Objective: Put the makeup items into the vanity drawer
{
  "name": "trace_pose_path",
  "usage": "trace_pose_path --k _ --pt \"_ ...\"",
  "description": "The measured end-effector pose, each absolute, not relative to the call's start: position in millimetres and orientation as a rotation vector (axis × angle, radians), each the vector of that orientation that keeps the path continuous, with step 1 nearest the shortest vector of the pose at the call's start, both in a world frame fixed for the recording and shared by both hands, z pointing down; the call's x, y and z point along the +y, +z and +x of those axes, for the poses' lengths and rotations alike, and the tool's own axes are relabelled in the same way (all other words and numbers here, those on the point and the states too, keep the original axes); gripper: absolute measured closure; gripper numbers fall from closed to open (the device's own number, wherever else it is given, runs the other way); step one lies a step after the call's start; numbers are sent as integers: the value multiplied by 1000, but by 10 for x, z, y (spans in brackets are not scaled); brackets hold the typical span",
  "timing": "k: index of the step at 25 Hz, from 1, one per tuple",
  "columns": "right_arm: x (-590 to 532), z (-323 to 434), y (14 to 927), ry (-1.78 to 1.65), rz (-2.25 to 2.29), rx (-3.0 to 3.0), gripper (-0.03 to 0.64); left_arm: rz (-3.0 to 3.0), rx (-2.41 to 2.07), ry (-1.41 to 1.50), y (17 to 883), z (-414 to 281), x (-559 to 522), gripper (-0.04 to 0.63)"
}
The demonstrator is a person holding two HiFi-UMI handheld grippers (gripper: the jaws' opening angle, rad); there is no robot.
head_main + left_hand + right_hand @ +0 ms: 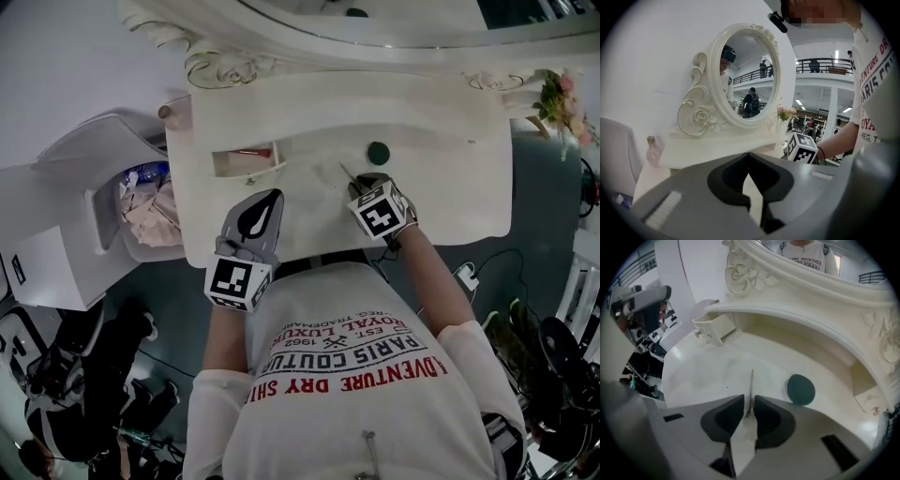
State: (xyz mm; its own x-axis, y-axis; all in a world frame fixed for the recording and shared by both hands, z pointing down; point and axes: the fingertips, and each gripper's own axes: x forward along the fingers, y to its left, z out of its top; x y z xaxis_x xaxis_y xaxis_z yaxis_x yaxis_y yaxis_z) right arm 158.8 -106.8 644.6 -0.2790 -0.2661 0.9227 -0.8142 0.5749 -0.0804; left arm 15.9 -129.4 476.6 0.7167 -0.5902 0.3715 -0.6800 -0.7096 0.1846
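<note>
The white vanity top (441, 187) carries a small drawer (246, 161), pulled open at the left, with something red inside. The drawer (712, 329) also shows in the right gripper view. A dark green round compact (378, 152) lies on the top; in the right gripper view the compact (801, 389) sits just right of the jaws. My right gripper (362, 184) is shut on a thin dark stick (751, 385), whose tip points toward the drawer side. My left gripper (269, 200) hovers at the front edge below the drawer, its jaws shut (749, 155) with nothing between them.
An ornate oval mirror (747, 75) rises at the back of the vanity. A small pink bottle (169, 112) stands at the back left corner and flowers (561, 94) at the far right. A white bin with clutter (141, 202) sits left of the table.
</note>
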Motion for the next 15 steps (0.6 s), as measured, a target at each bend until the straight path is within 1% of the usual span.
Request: trace_pose_path --k 2,4,9,15 --pt "-1071 1604 6455 693 859 -1814 551 2596 -1019 396 4764 130 -1309 584" --pt "-1066 1622 6461 681 843 -1794 584 2592 -1035 384 4746 107 -1319 584" --pt "-1056 1570 6358 597 826 -1793 584 2624 -1039 377 4637 29 -1302 584" --pt "-1333 1378 5912 511 874 -1879 584 2665 -1077 307 4401 -126 -1342 584"
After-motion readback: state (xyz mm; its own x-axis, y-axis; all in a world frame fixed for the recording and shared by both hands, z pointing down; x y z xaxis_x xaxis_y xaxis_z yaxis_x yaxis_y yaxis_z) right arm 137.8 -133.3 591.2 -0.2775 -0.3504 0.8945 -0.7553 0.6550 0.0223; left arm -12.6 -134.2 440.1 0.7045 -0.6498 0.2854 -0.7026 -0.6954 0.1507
